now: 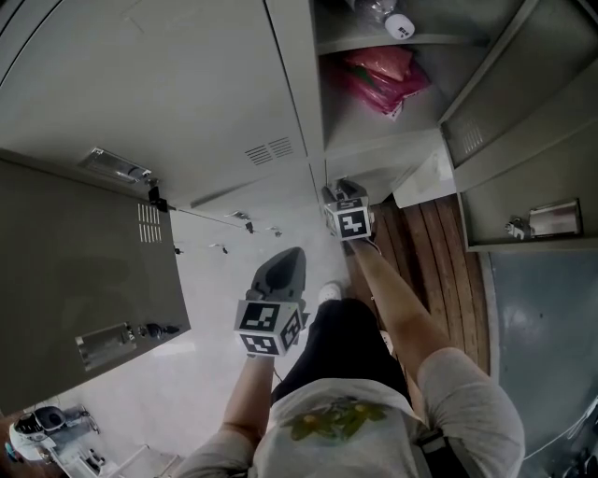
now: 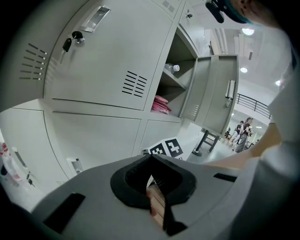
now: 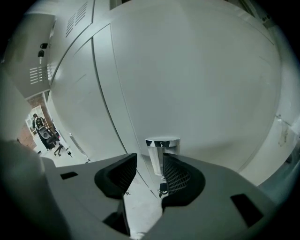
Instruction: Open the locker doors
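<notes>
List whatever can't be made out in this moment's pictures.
- Bottle on the open locker's top shelf: head view, cut off by the upper edge; label unreadable.
- Pink bag below it: head and left gripper views, contents hidden by its own wrapping.
- Right gripper: open jaws hidden under its marker cube in the head view.
- Small dark part under the chrome handle: right gripper view, half behind a pad; key or lock, unclear.

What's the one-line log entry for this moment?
right gripper: open, lined up on door handle, not gripped | left gripper: shut, empty | locker above: already open
</notes>
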Available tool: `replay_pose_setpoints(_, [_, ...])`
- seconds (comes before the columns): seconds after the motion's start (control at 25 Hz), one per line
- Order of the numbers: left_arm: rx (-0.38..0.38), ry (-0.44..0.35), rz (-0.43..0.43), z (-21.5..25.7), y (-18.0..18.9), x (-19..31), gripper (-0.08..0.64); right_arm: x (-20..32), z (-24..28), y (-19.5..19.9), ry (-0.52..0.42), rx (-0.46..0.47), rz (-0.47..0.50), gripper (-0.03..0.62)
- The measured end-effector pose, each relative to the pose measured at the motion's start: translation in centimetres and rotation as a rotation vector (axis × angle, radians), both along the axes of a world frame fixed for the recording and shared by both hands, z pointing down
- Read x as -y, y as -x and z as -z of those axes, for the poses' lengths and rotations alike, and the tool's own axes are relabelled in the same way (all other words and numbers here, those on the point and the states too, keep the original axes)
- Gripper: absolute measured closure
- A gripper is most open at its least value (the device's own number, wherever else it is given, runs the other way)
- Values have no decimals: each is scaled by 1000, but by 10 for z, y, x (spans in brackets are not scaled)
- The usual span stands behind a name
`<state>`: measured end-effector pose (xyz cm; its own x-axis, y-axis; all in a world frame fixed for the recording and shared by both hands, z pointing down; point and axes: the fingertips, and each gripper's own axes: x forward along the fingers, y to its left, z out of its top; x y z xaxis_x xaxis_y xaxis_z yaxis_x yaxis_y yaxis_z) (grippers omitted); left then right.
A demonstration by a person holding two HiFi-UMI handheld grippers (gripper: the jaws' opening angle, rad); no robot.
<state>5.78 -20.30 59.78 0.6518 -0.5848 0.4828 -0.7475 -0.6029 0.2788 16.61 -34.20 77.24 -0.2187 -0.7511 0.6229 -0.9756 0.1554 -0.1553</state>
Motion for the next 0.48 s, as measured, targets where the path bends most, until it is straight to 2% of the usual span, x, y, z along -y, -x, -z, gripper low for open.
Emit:
replay_pose_setpoints(0.16, [4,3,3,-3,1,1,531,7,-4,0,-22,15,6,430])
replay_pose_setpoints(0.36, [1,8,8,-5,2,1,531,1,-2,-2,8,9,-19,431])
replay_pose_setpoints(0.48, [-1,8,2,-4,0,-1,531,-4,-2,-2,10,0,-36,453])
